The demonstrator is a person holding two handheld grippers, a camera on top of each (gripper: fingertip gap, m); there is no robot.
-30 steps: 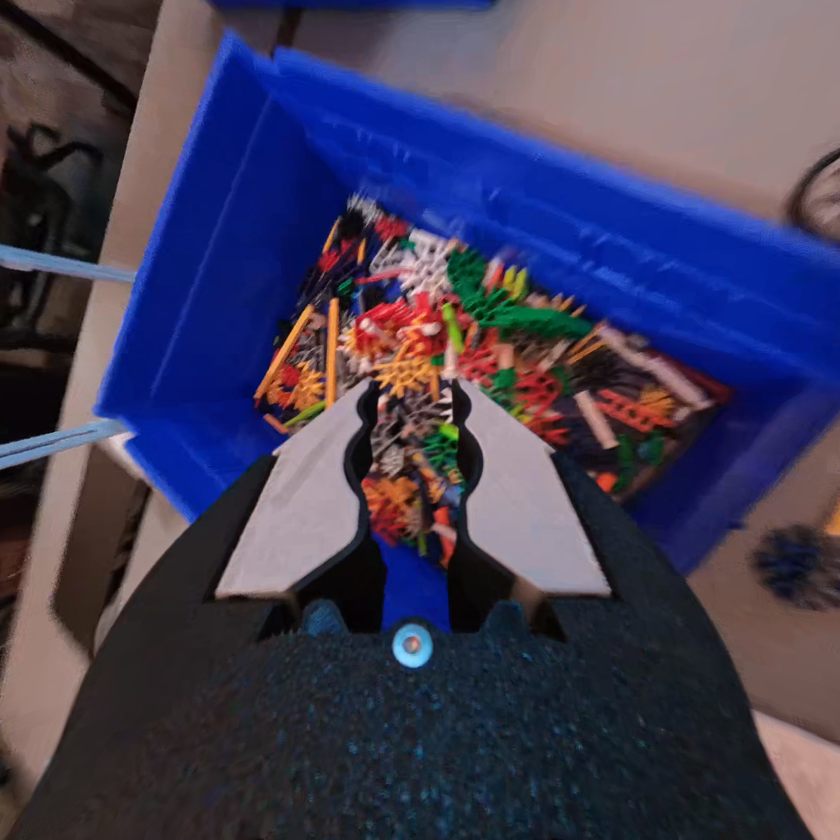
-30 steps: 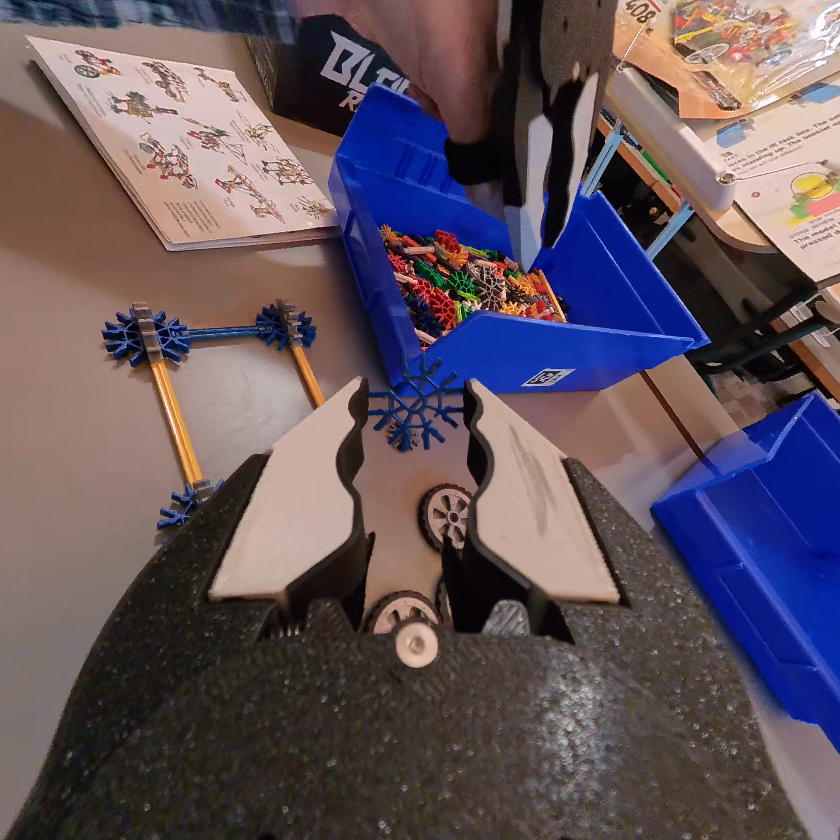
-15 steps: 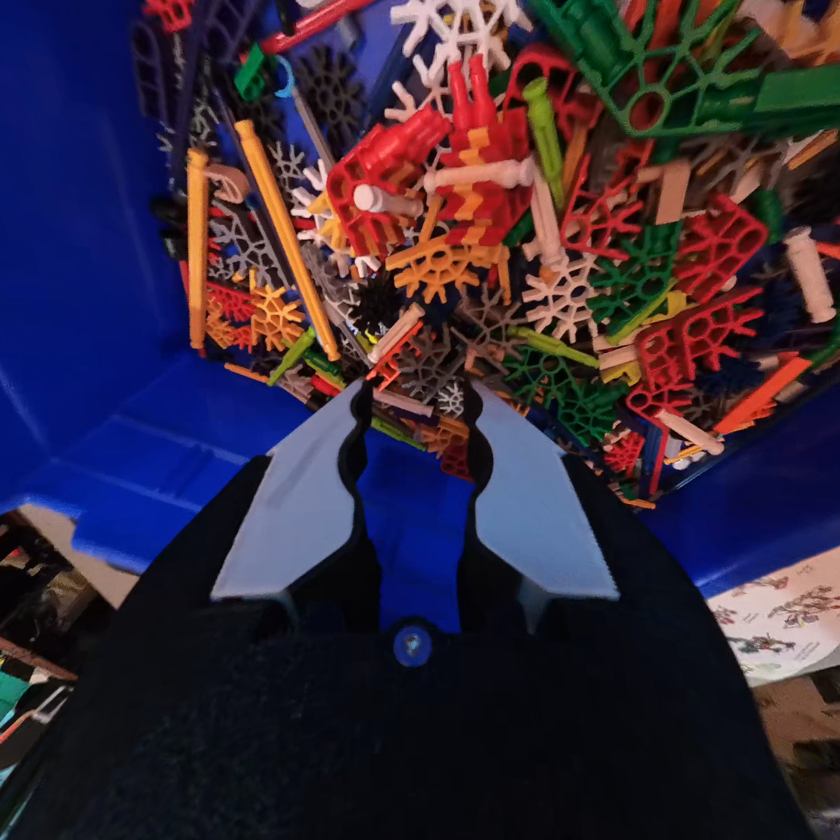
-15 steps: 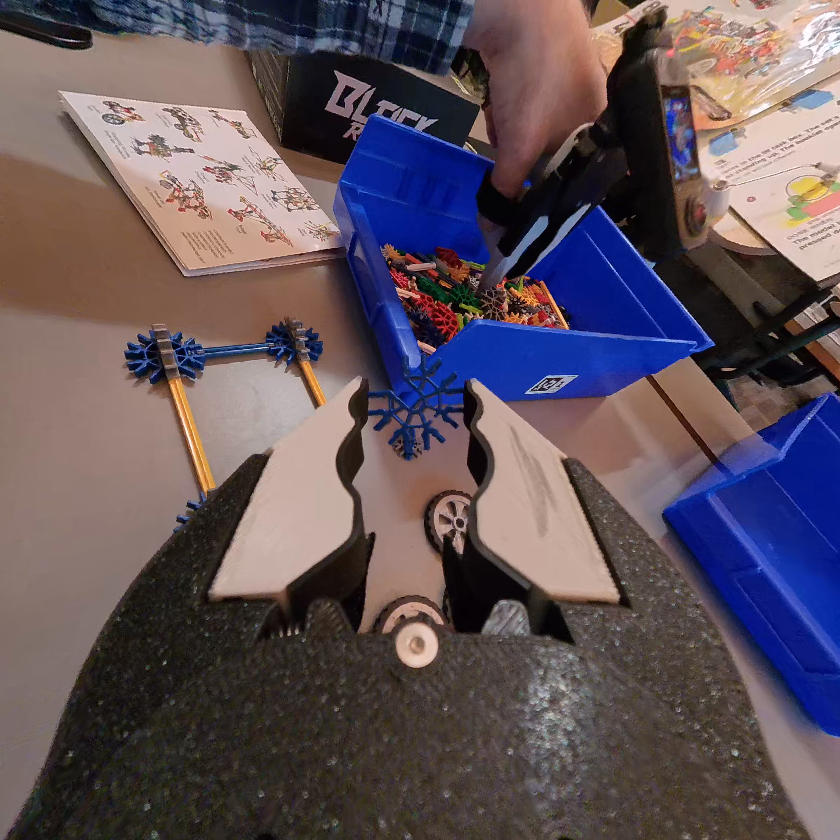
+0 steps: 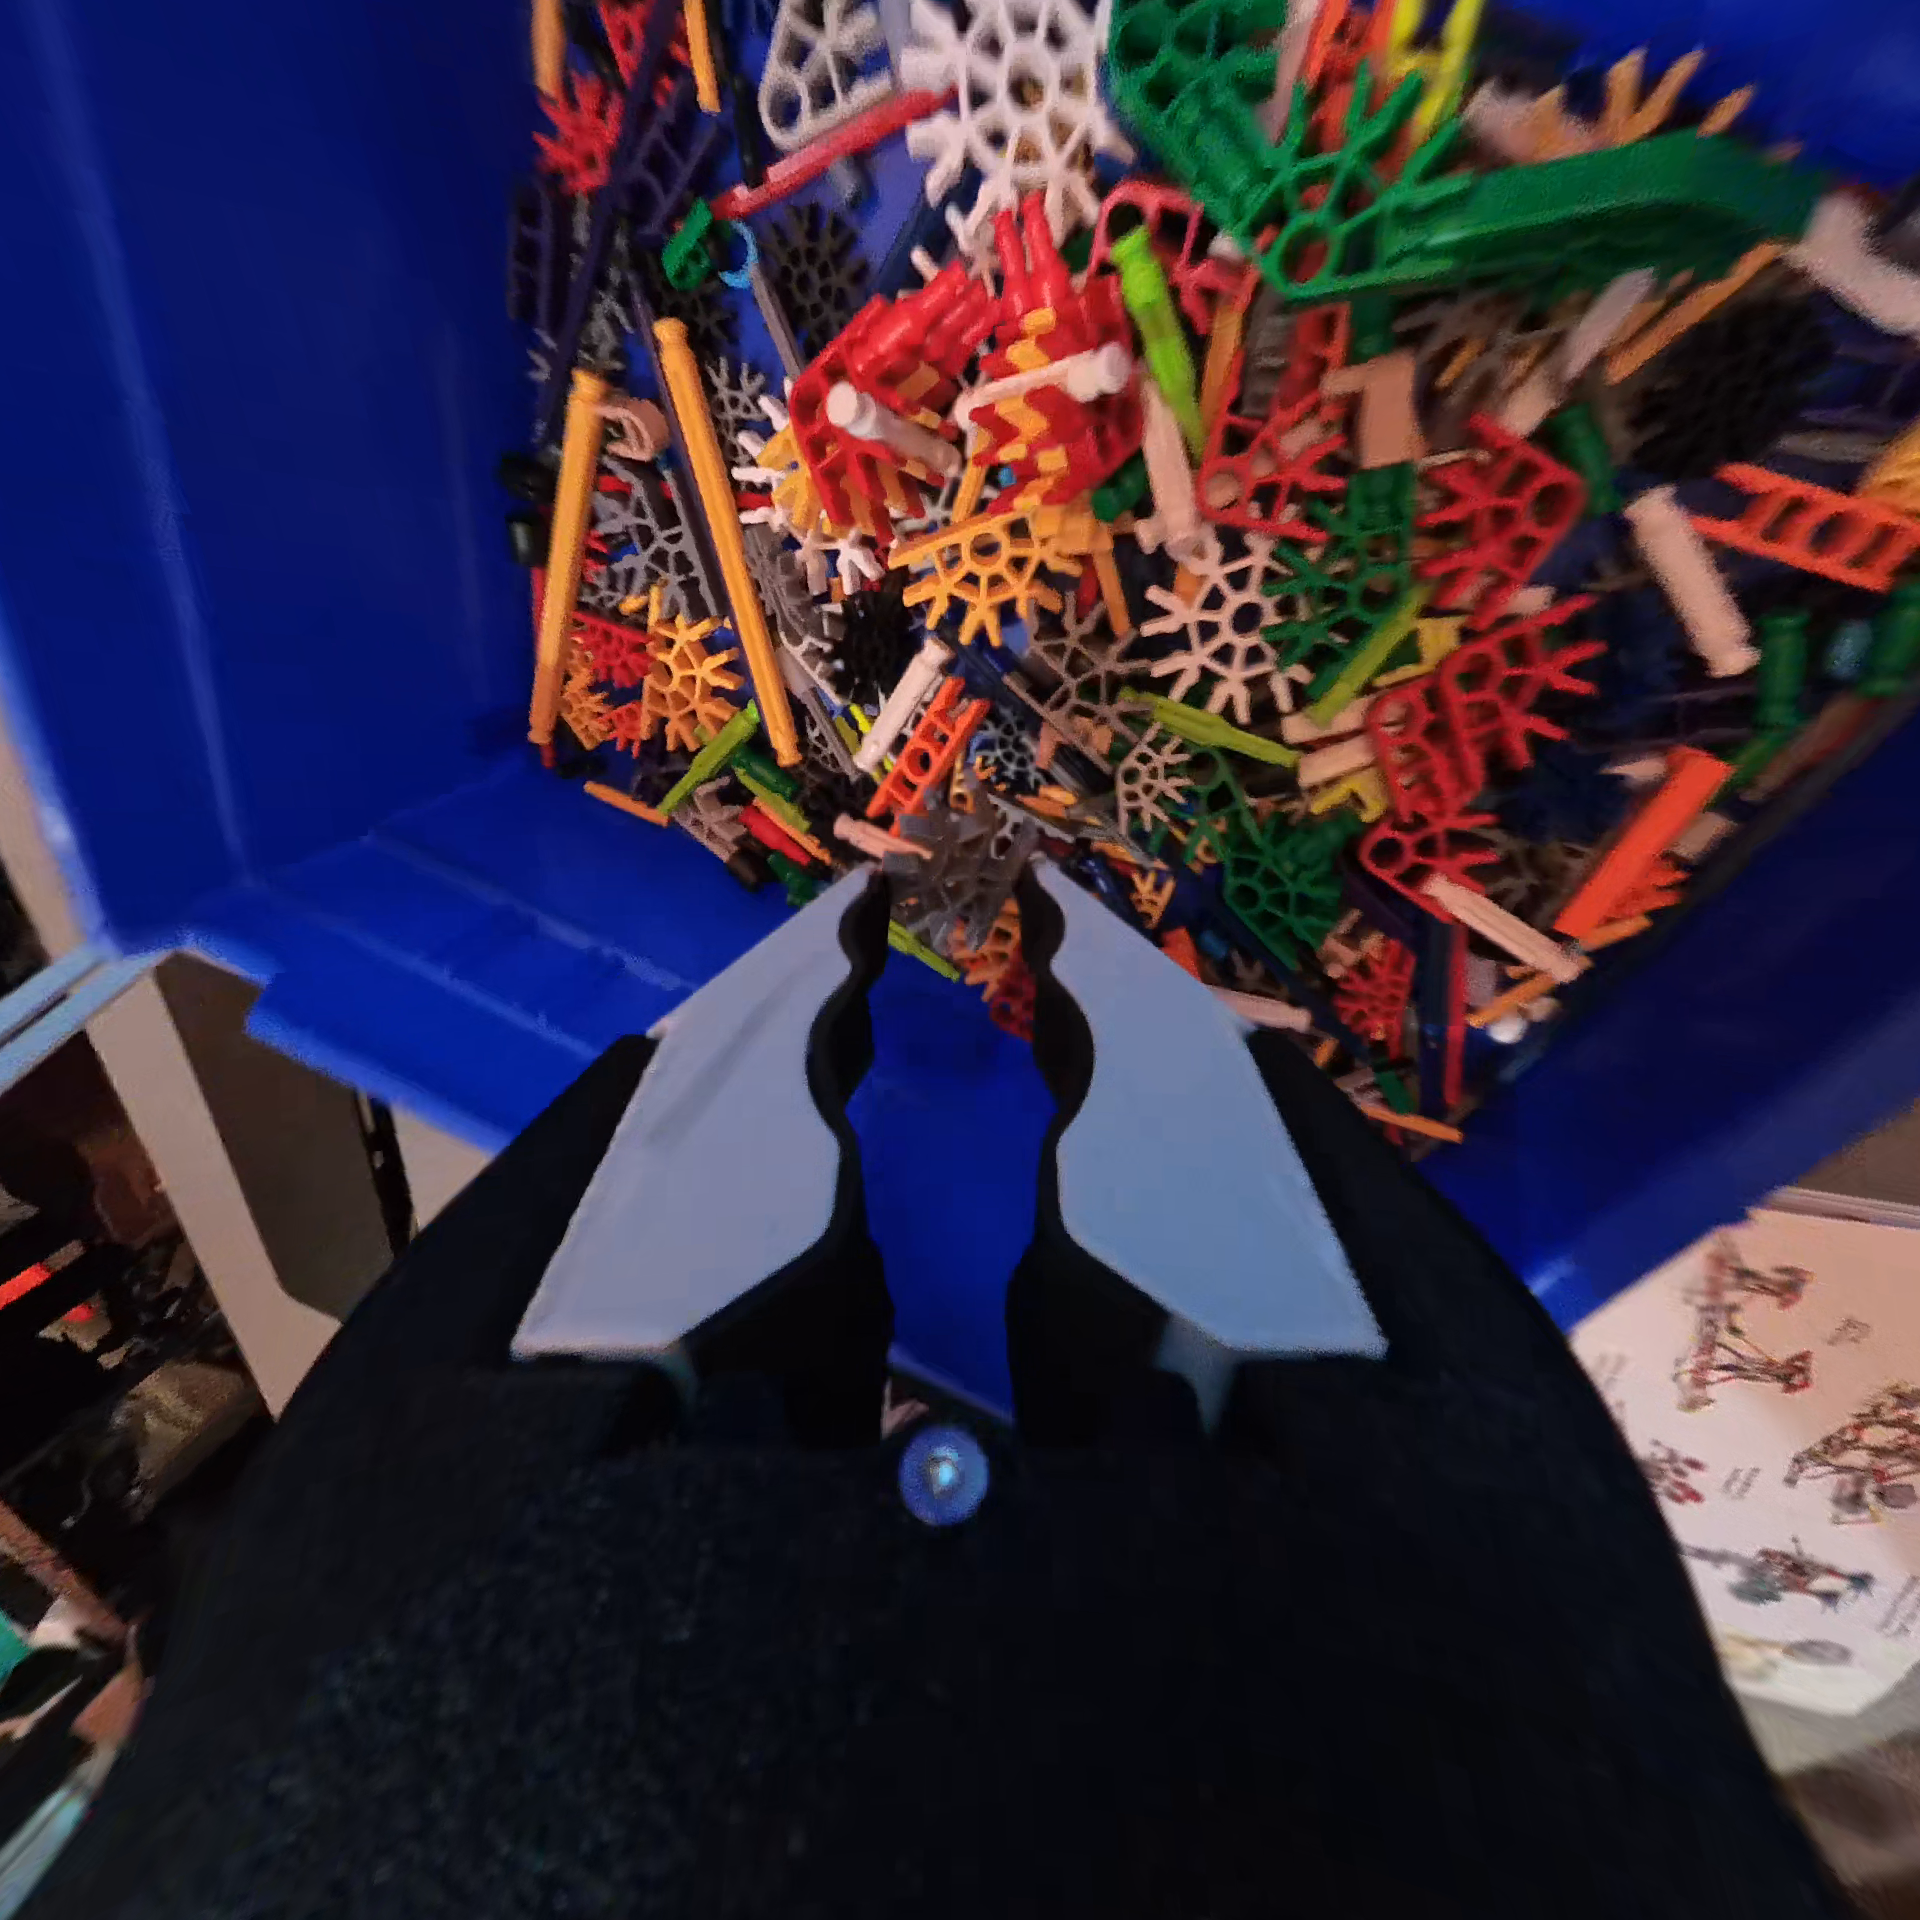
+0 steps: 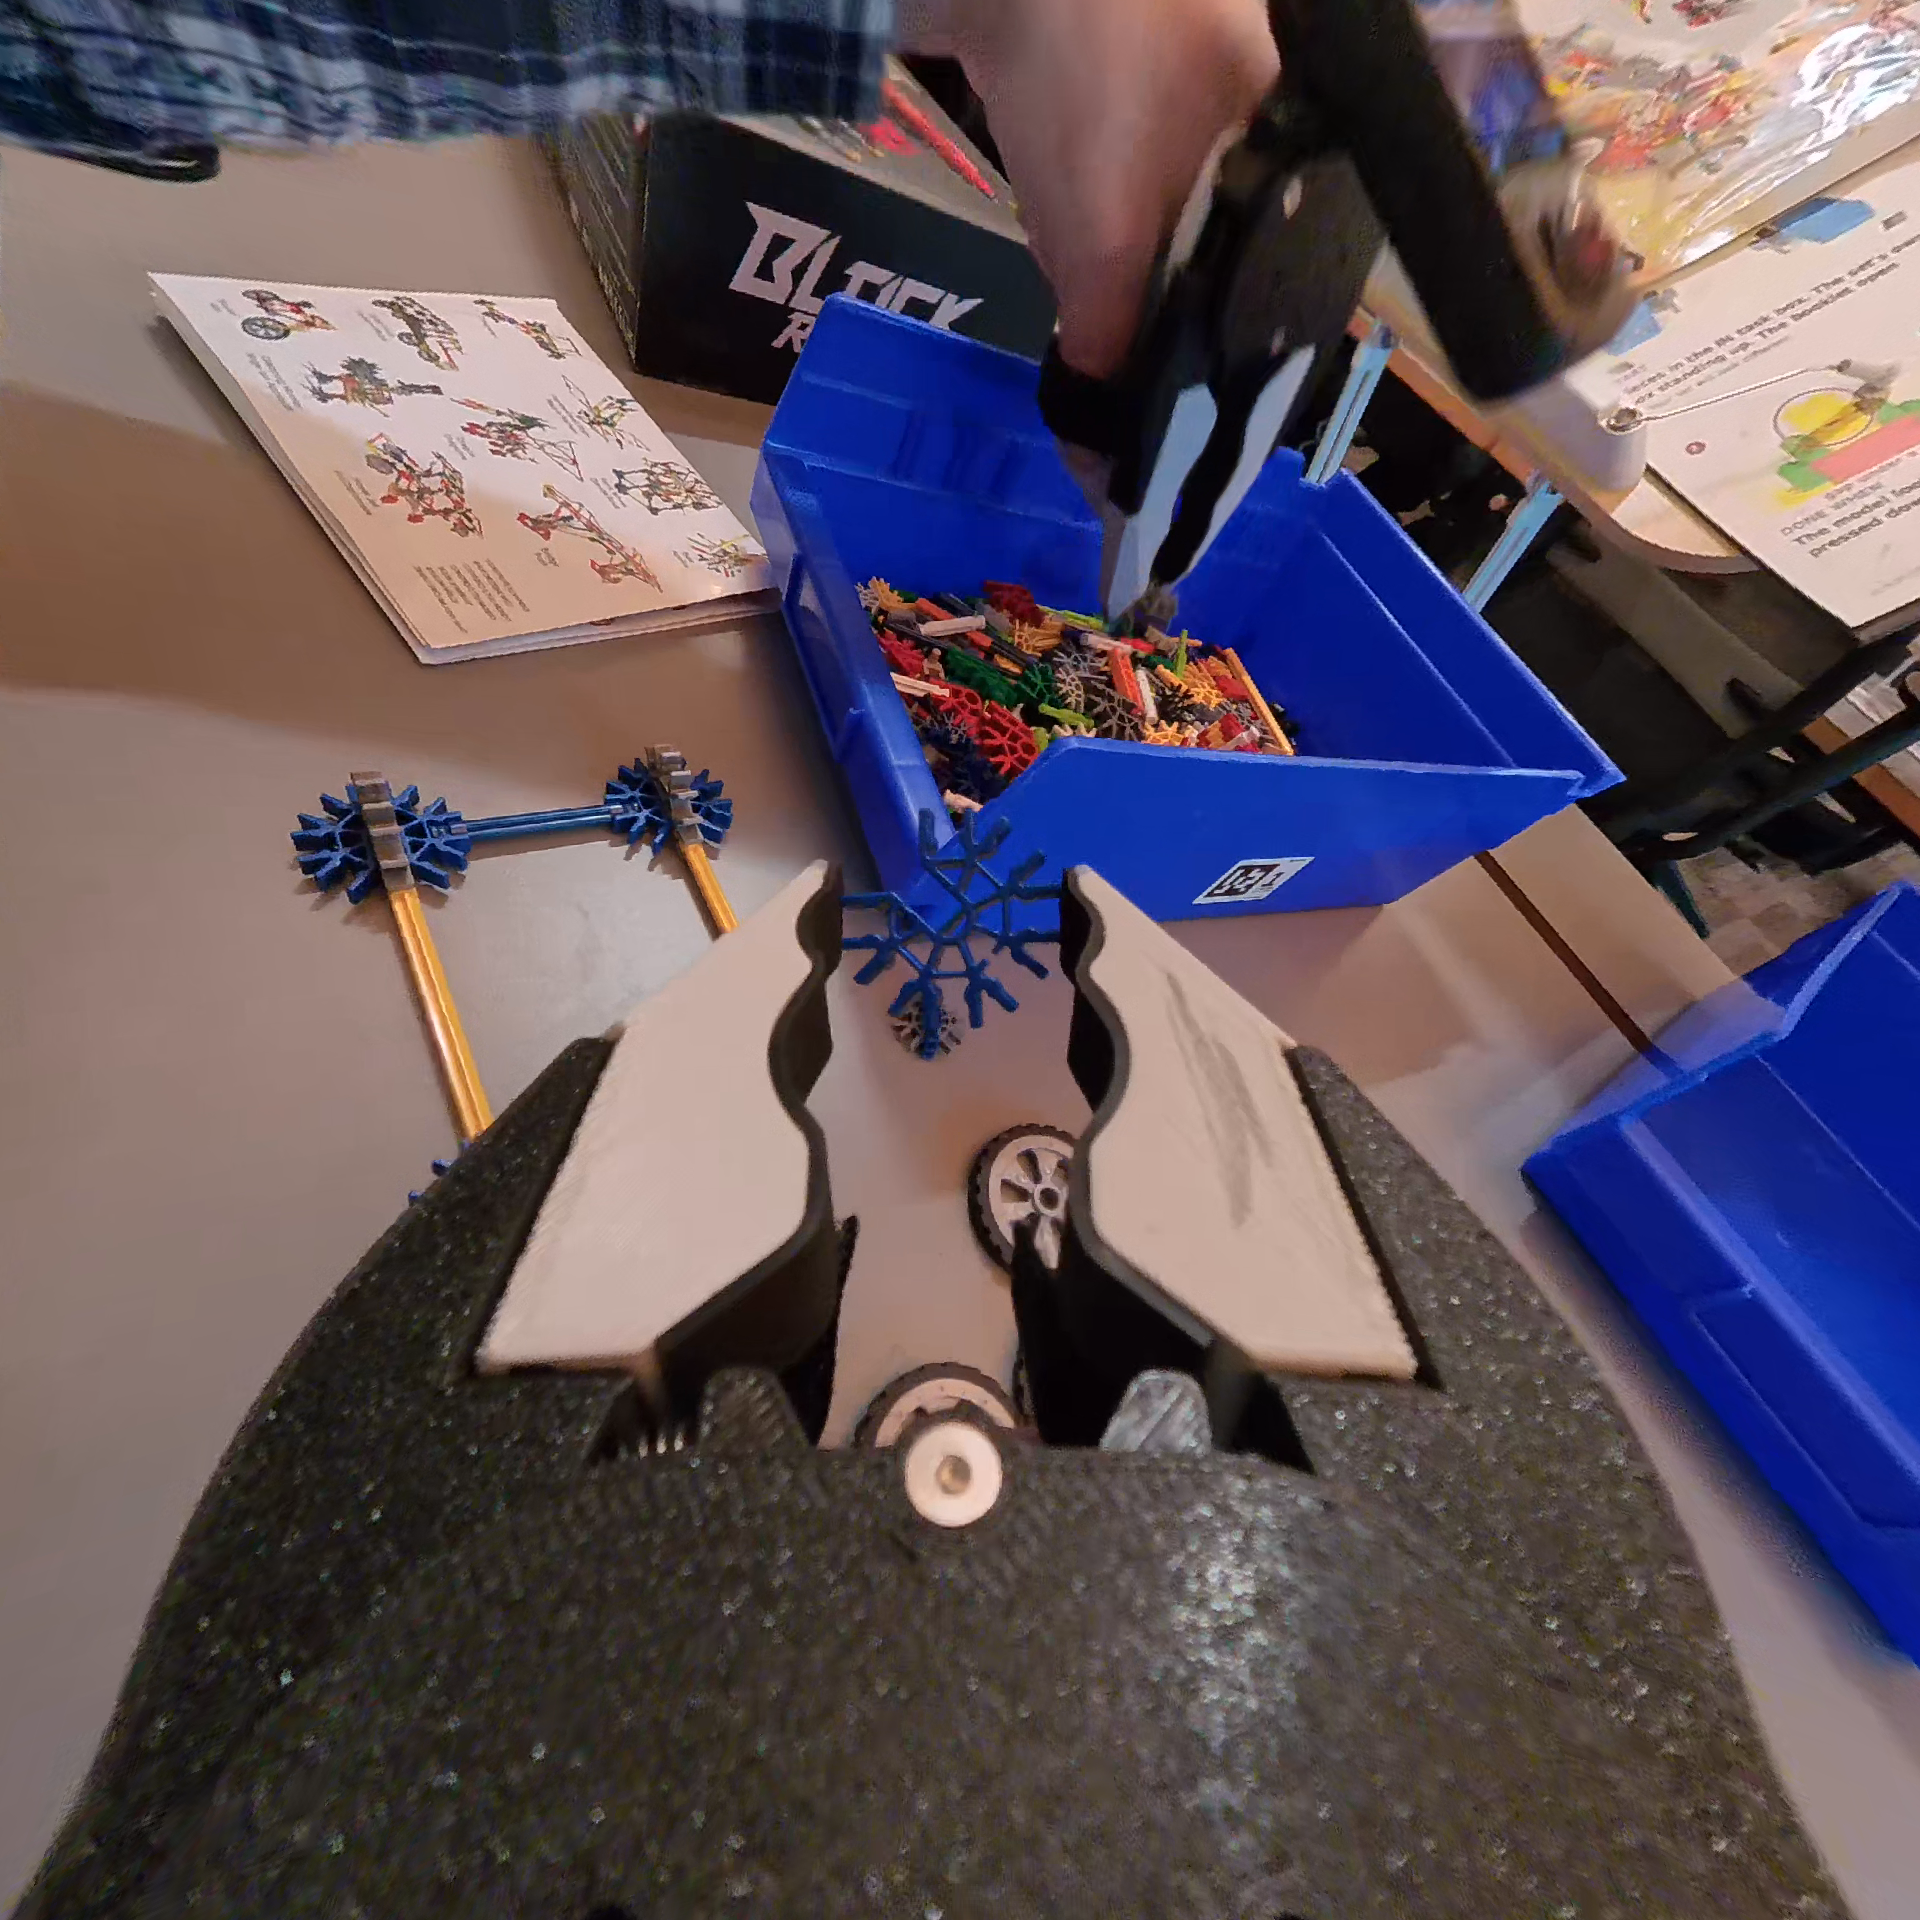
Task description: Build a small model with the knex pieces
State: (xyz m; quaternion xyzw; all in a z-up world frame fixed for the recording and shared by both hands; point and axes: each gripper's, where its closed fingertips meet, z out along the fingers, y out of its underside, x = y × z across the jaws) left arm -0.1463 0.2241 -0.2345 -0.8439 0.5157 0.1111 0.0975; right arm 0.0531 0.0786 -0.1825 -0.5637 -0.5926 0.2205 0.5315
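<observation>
The left gripper (image 5: 954, 902) pinches a grey connector (image 5: 961, 857) just above the blue bin's (image 5: 312, 520) heaped parts. The right gripper (image 6: 951, 914) hangs spread above the desk (image 6: 208, 1039), a blue snowflake connector (image 6: 951, 940) below its tips.

Glossy plastic bin (image 6: 1195, 831), matt paper booklet (image 6: 457, 457), rough foam-like tongs (image 6: 951, 904).

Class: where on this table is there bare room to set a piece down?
Bare tabletop lies left of the blue-and-yellow rod frame, below the booklet. Crowded: between the right gripper fingers, a blue snowflake piece and wheels.
</observation>
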